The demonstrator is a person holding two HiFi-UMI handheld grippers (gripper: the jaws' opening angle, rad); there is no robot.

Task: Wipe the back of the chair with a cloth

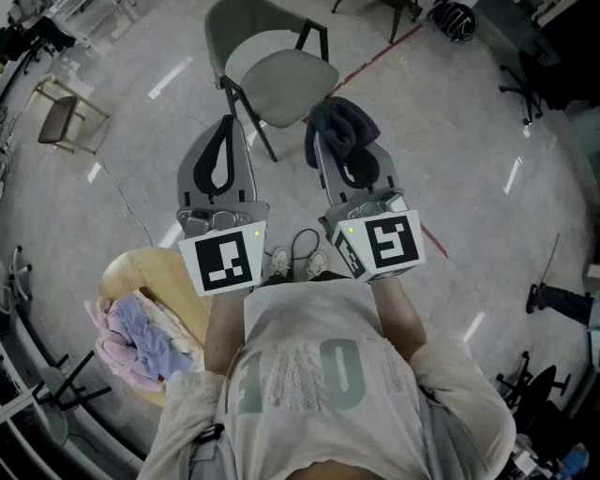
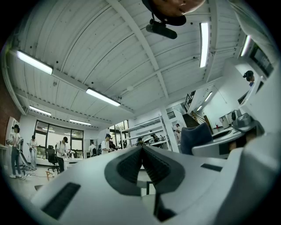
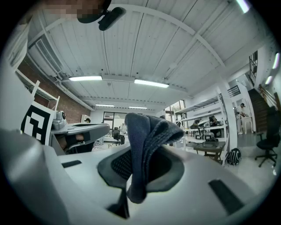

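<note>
A pale green chair (image 1: 272,70) with black legs stands on the floor ahead of me; its curved back (image 1: 225,23) is at the far side in the head view. My right gripper (image 1: 333,141) is shut on a dark blue cloth (image 1: 342,127), which bunches above the jaws just right of the seat. In the right gripper view the cloth (image 3: 147,145) stands folded between the pads. My left gripper (image 1: 223,131) is shut with nothing in it, held left of the chair's front leg; its jaws (image 2: 141,151) meet at the tip.
A round wooden stool (image 1: 155,281) with a pile of pink, lilac and white cloths (image 1: 136,342) stands at my left. A small brown chair (image 1: 61,117) is far left. Red tape line (image 1: 375,56) crosses the floor. Office chair bases and bags lie at the right edge.
</note>
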